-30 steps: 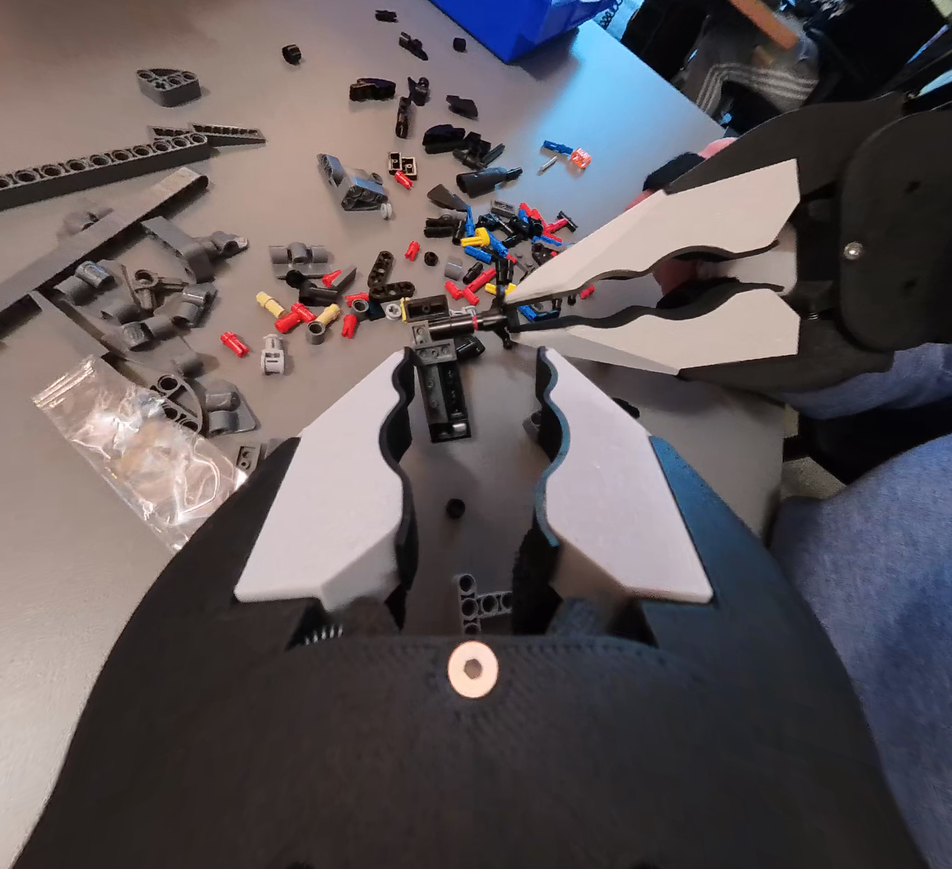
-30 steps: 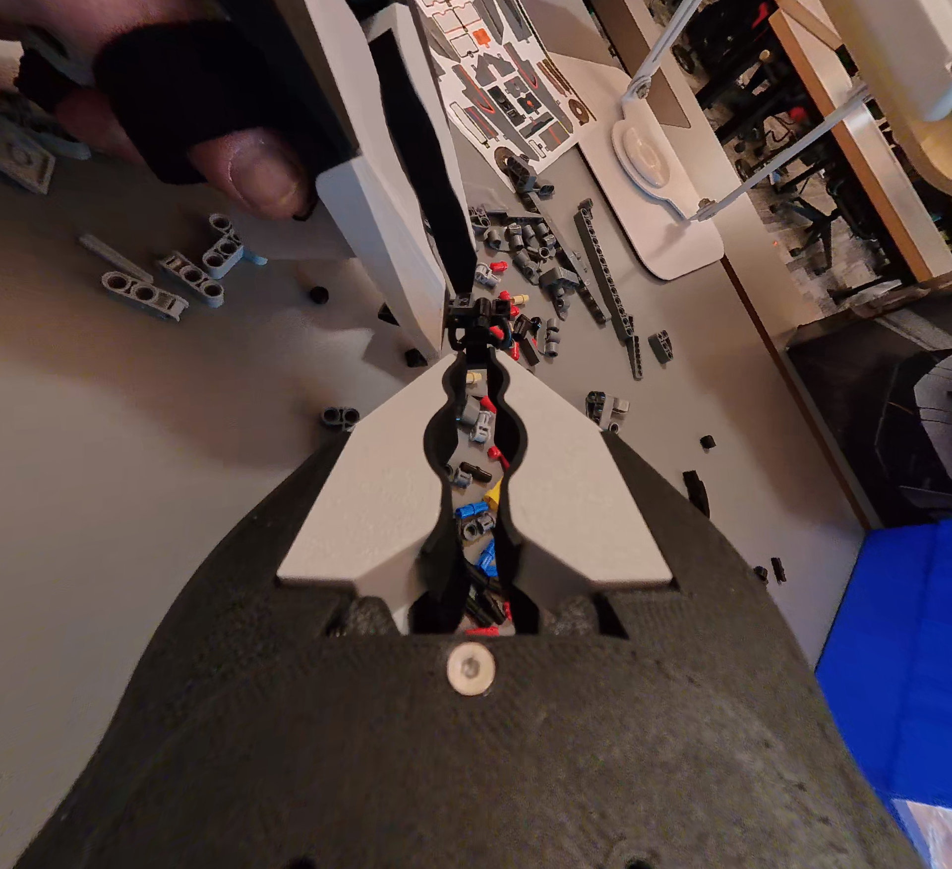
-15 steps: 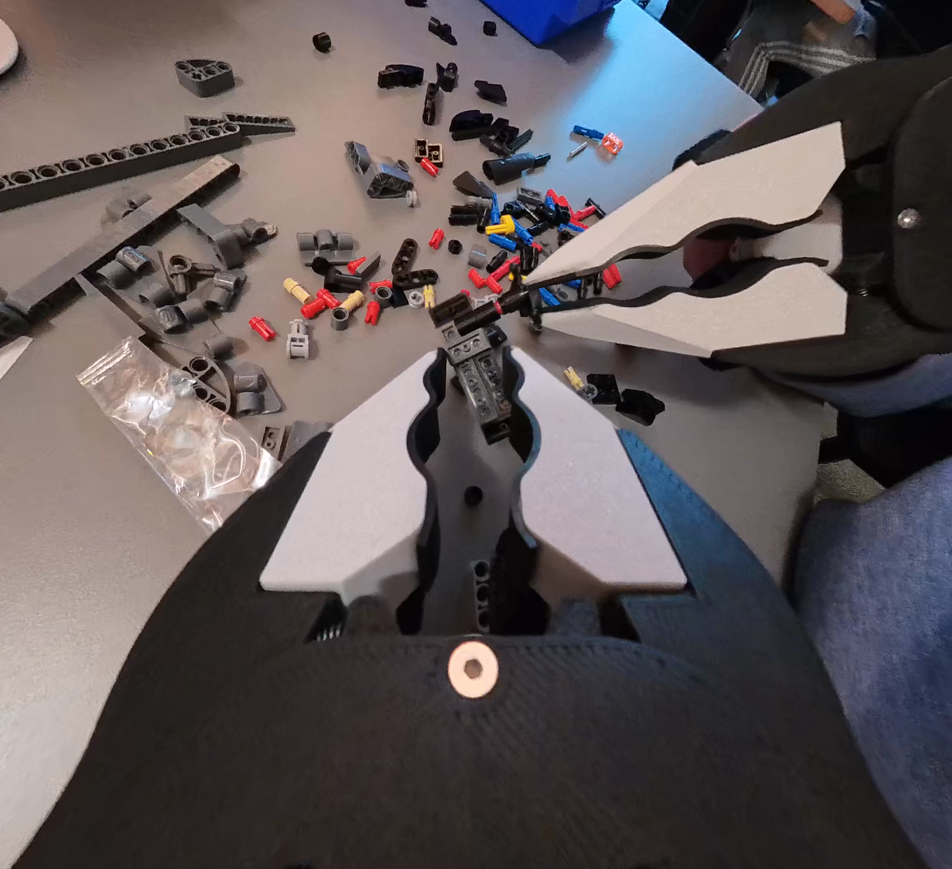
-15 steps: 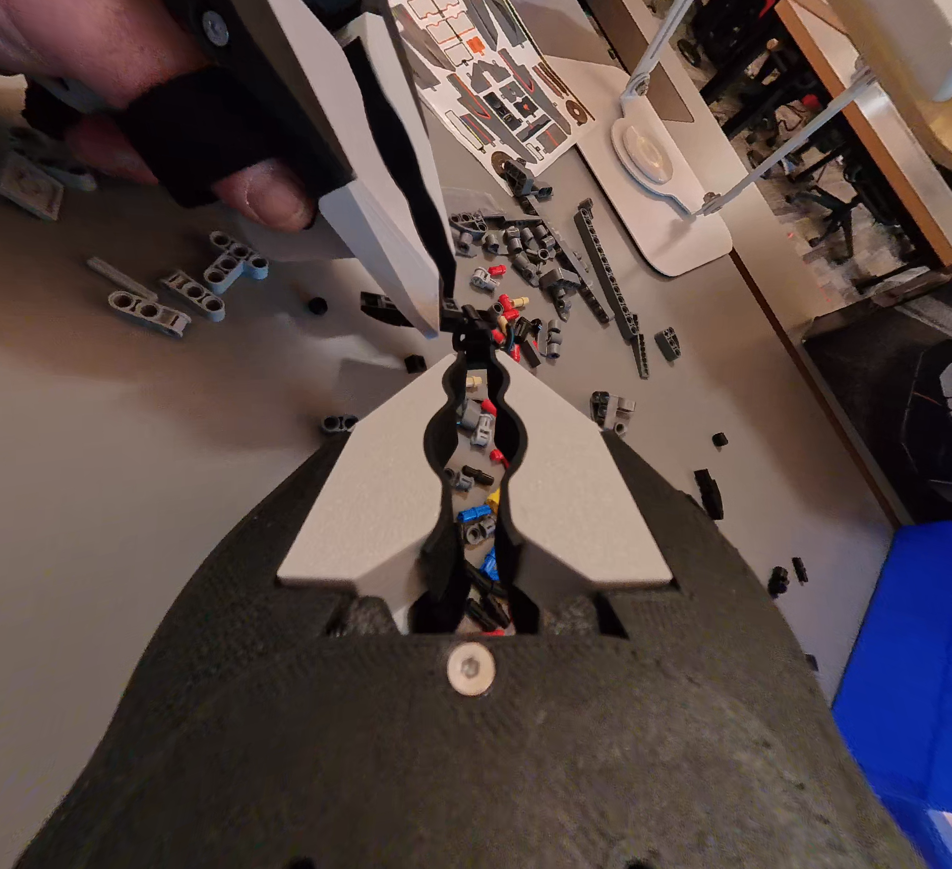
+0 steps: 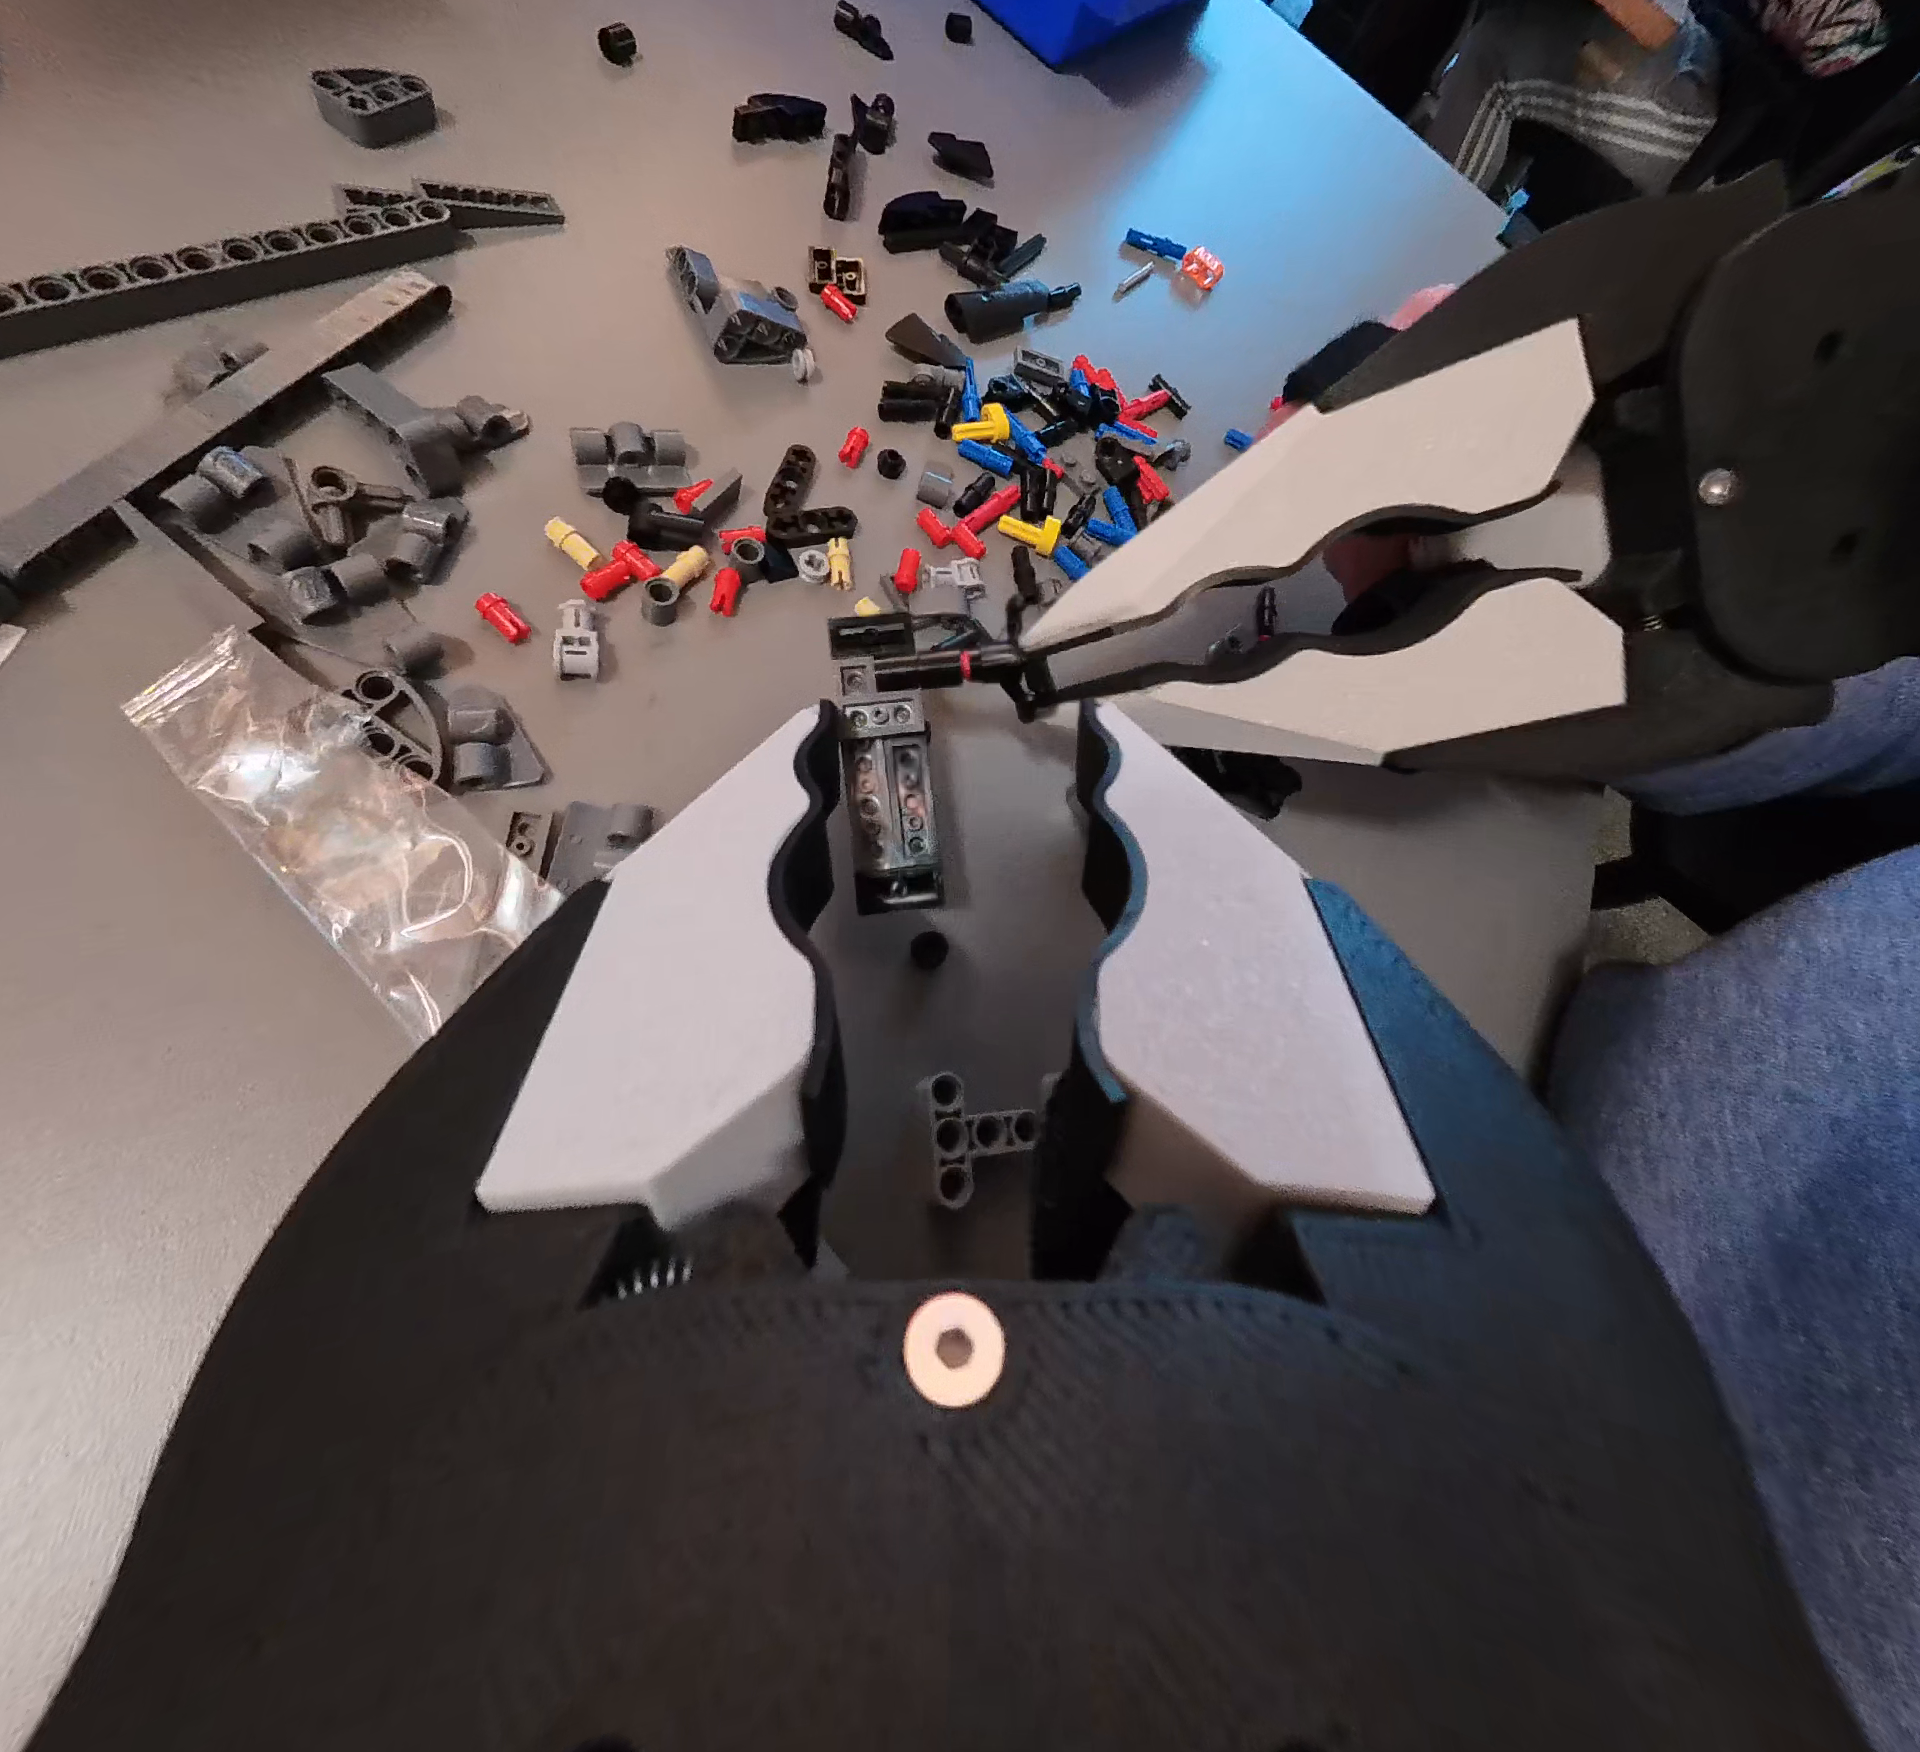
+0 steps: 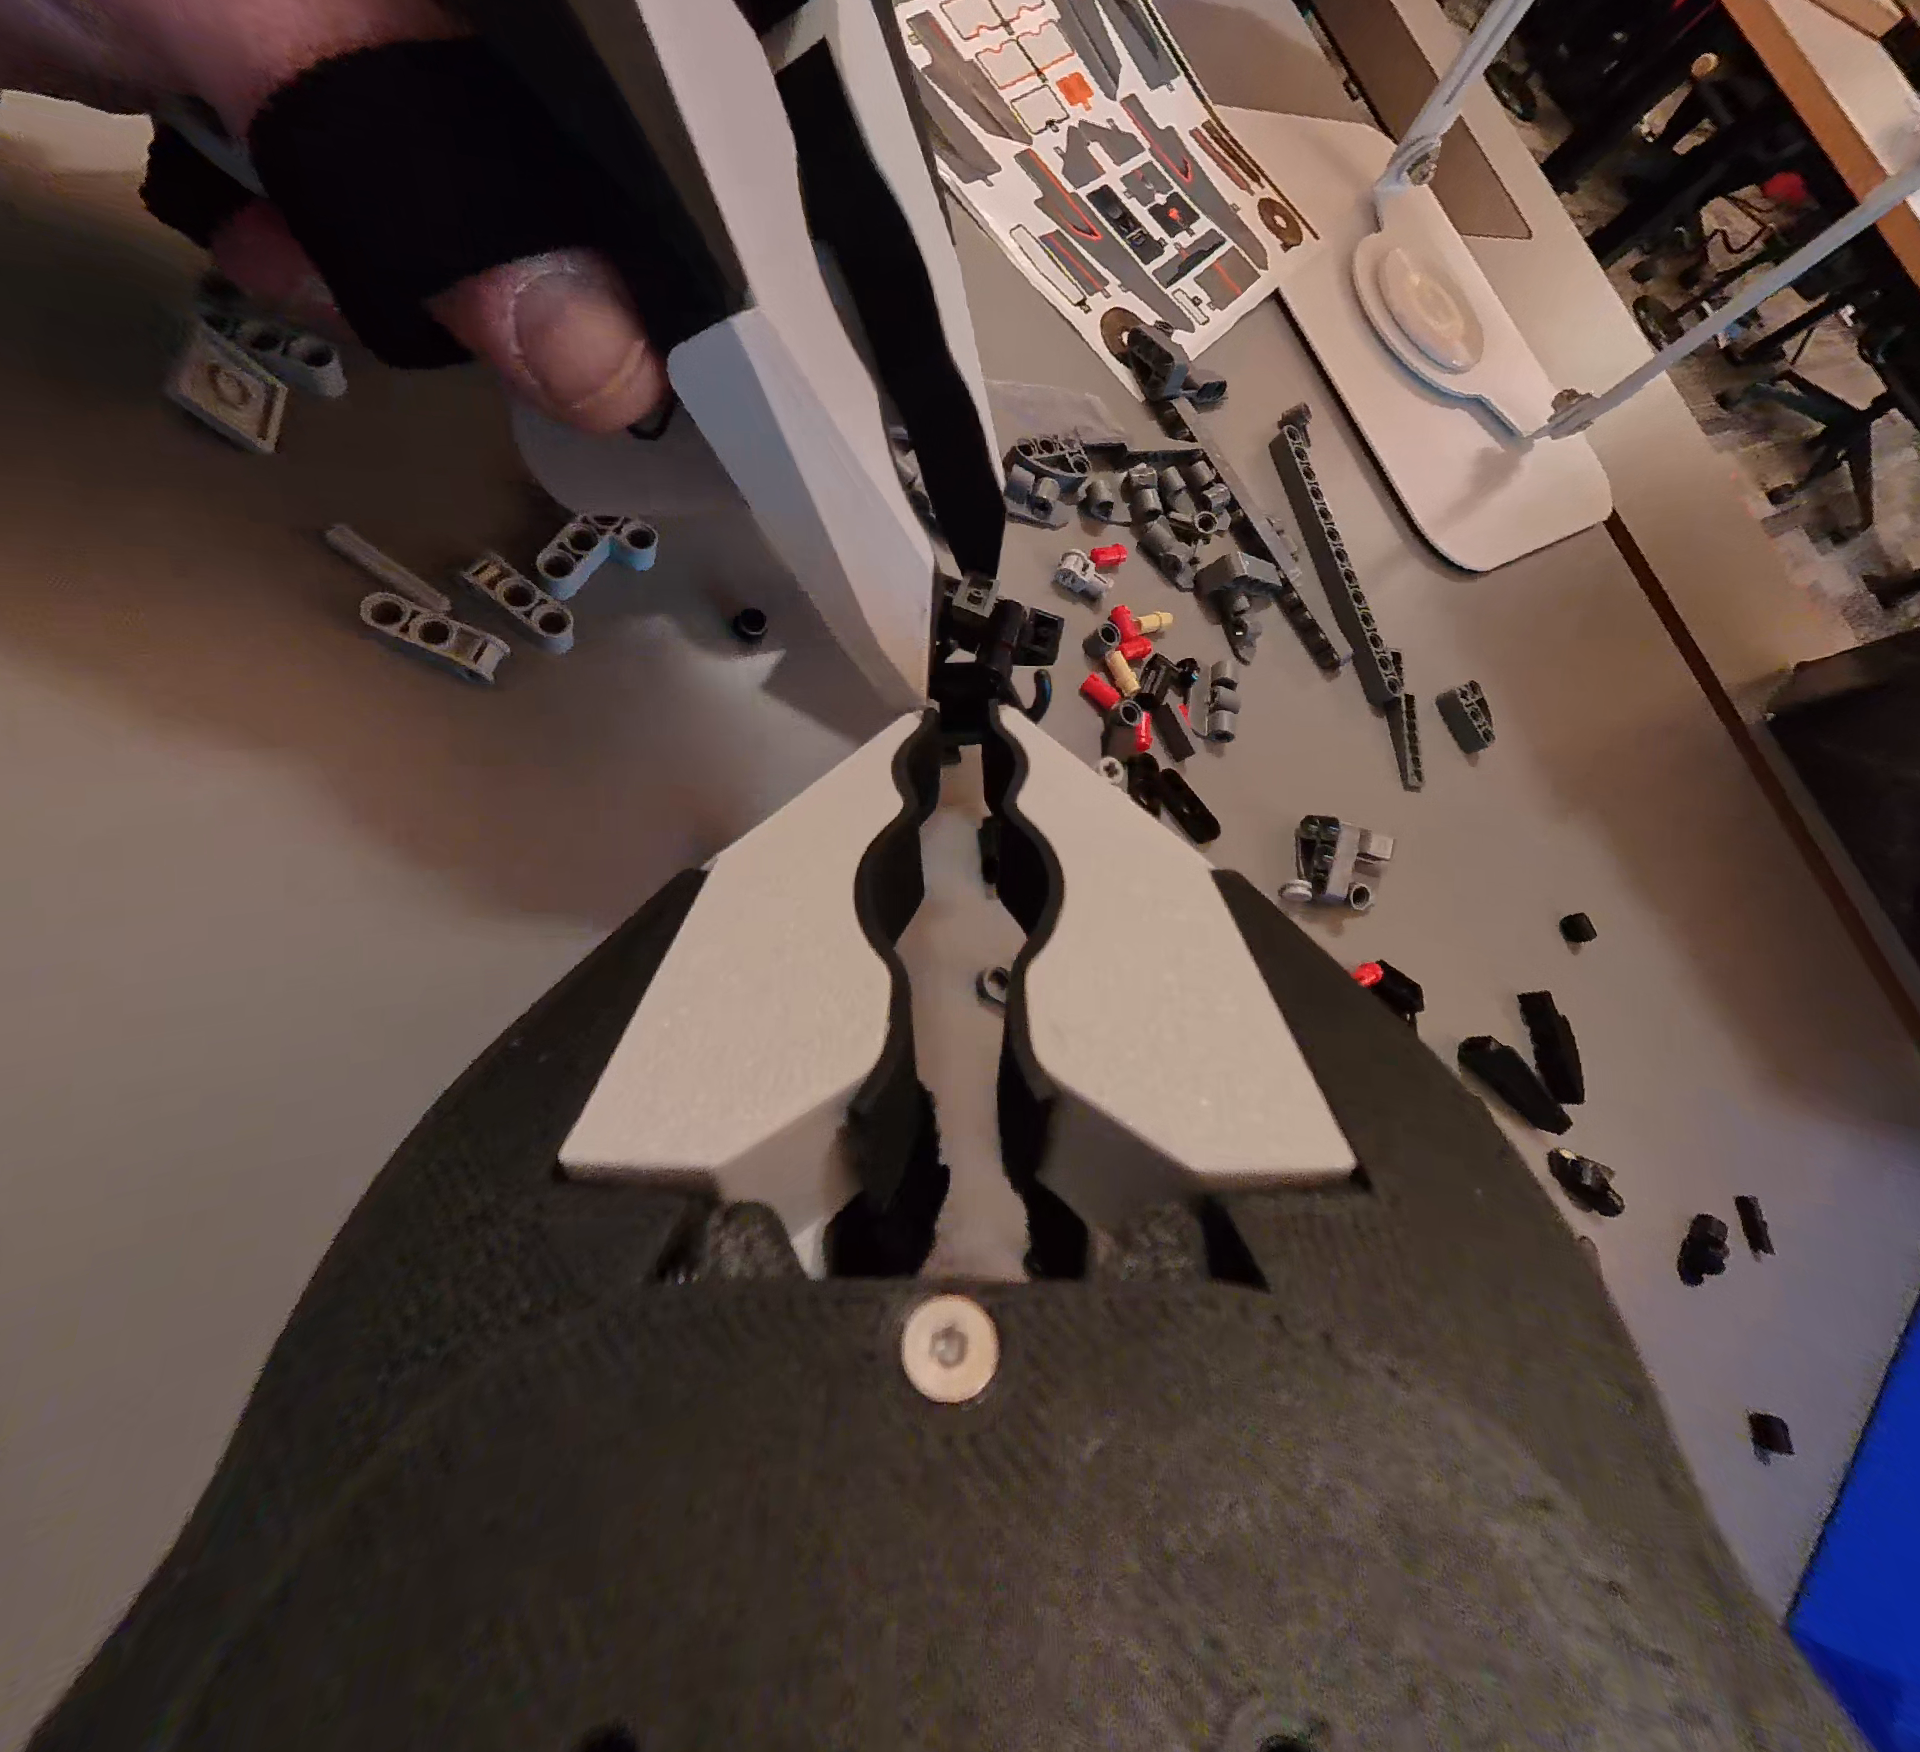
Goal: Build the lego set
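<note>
Spreading wide in the left wrist view, the left gripper (image 5: 951,726) has its fingers apart, with a small dark grey lego assembly (image 5: 888,793) lying against the inner edge of its left finger, not clamped. From the right, the right gripper (image 5: 1023,658) reaches in, tips pinched together on a thin black axle piece (image 5: 935,663) whose far end meets the top of the assembly. Beyond them, loose red, blue, yellow and black lego pieces (image 5: 997,476) are scattered over the grey table (image 5: 208,1027), with a clear plastic bag (image 5: 332,829) at near left. In the right wrist view, the right gripper (image 6: 961,726) is clamped on the black piece, touching the assembly (image 6: 992,632) at the left gripper's tips (image 6: 940,622); a sticker sheet (image 6: 1112,144) lies far behind.
</note>
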Tool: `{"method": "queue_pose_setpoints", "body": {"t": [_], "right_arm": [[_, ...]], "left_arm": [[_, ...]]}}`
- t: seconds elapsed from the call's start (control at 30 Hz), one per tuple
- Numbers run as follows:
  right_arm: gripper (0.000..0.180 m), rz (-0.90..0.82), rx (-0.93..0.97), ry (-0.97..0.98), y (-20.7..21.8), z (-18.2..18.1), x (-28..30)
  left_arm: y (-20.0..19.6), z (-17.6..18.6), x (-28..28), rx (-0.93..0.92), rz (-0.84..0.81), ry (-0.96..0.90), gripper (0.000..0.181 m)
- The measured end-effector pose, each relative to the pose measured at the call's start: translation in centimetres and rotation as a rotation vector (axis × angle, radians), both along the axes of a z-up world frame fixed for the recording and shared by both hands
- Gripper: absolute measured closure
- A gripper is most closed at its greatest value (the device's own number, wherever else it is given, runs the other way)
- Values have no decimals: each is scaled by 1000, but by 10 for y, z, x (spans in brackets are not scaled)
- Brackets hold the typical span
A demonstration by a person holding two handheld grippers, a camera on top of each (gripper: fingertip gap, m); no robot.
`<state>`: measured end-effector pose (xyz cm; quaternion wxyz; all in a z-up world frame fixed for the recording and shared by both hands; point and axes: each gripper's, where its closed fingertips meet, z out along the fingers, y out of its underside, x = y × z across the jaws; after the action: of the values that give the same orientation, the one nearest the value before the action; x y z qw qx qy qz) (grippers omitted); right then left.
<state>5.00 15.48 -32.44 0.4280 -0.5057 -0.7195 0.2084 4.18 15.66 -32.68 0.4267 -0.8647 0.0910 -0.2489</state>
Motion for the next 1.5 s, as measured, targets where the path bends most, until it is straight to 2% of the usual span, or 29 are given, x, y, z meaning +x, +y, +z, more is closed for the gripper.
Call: {"method": "queue_pose_setpoints", "body": {"t": [0.27,0.67,0.9,1.17,1.3,1.5], "right_arm": [[175,5,-1,7,-1,1,-1],[175,-14,-115,46,0,7,-1],[175,-27,-163,69,1,11,-1],[175,-44,-166,95,5,15,-1],[175,-44,-172,110,5,18,-1],[175,-43,-186,112,6,17,-1]], "left_arm": [[-1,-2,-4,-4,10,-13,145],[-1,4,-4,37,19,-37,145],[1,8,-5,81,23,36,145],[2,13,-6,102,35,34,146],[3,14,-8,112,48,35,154],[3,15,-7,116,48,-3,151]]}}
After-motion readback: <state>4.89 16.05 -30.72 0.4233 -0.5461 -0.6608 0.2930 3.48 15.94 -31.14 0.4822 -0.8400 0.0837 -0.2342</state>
